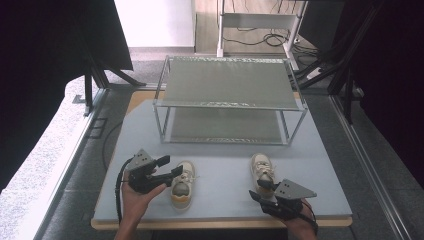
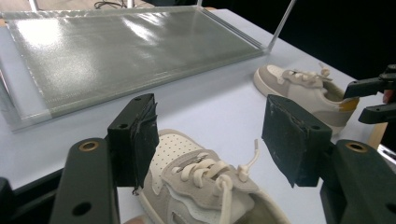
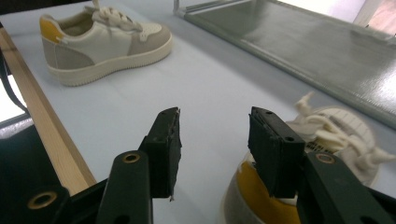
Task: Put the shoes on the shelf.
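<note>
Two cream and grey sneakers sit on the pale blue table top (image 1: 225, 165), both on the near half, in front of the two-tier metal-frame shelf rack (image 1: 230, 97).

Left shoe (image 1: 182, 185): long axis runs near-far, toe toward the rack, heel with its yellow tab toward the near edge. Upright on its sole, laces up.

Right shoe (image 1: 262, 172): same layout, toe far, heel near, roughly parallel to the left shoe and well apart from it. Upright.

Left gripper (image 1: 167, 167): held in the person's left hand (image 1: 137, 197), forearm coming in from the near edge. Tool is angled right and slightly far, toward the left shoe. Jaws apart. In the left gripper view the two black pads (image 2: 142, 135) stand either side of the shoe's laced top, above it; contact cannot be told. The right shoe shows farther off in that view, near the rack's lower shelf corner.

Right gripper (image 1: 260, 190): held in the person's right hand (image 1: 300, 222) at the near right edge of the table, grey three-cornered plate (image 1: 295, 189) on top. Tool points left and far, tips at the right shoe's heel. Jaws apart. In the right gripper view the heel sits low, behind and under the right-hand jaw, not between the pads; touching or not cannot be told.
</note>
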`<action>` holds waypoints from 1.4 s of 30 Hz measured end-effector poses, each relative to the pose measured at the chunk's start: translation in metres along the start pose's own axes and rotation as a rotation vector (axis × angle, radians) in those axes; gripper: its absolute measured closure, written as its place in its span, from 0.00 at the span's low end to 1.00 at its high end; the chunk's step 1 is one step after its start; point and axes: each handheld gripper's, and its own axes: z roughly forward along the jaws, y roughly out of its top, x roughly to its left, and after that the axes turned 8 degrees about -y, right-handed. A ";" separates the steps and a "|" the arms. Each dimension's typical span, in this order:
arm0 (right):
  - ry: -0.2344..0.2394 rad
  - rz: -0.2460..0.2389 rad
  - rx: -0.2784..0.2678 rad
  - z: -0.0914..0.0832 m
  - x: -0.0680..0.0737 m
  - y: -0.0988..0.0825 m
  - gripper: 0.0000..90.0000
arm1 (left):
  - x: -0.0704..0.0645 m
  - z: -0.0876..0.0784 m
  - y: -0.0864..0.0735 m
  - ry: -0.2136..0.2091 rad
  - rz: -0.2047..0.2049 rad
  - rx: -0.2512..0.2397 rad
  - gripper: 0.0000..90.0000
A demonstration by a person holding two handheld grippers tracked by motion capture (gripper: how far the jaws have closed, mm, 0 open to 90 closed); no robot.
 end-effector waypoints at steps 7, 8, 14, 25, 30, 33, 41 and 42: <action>-0.006 -0.011 0.017 -0.004 -0.012 0.006 0.58 | -0.005 -0.005 0.004 -0.034 0.023 0.018 0.43; 0.003 -0.015 0.028 -0.003 -0.015 0.007 0.58 | -0.006 -0.006 0.005 -0.044 0.030 0.027 0.43; 0.050 -0.042 0.096 0.004 -0.029 0.009 0.59 | -0.009 -0.011 0.008 -0.097 0.071 0.072 0.43; 0.184 -0.116 0.287 0.018 -0.048 0.012 0.62 | -0.011 -0.003 0.003 -0.261 0.203 0.288 0.49; 0.213 -0.158 0.357 0.023 -0.048 0.019 0.64 | -0.015 0.005 0.000 -0.306 0.254 0.389 0.49; 0.219 -0.183 0.392 0.026 -0.046 0.023 0.64 | -0.017 0.011 -0.002 -0.323 0.275 0.461 0.49; 0.237 -0.212 0.421 0.032 -0.044 0.028 0.69 | -0.018 0.028 -0.008 -0.335 0.296 0.586 0.54; 0.238 -0.210 0.424 0.032 -0.044 0.029 0.69 | -0.018 0.030 -0.009 -0.333 0.301 0.604 0.55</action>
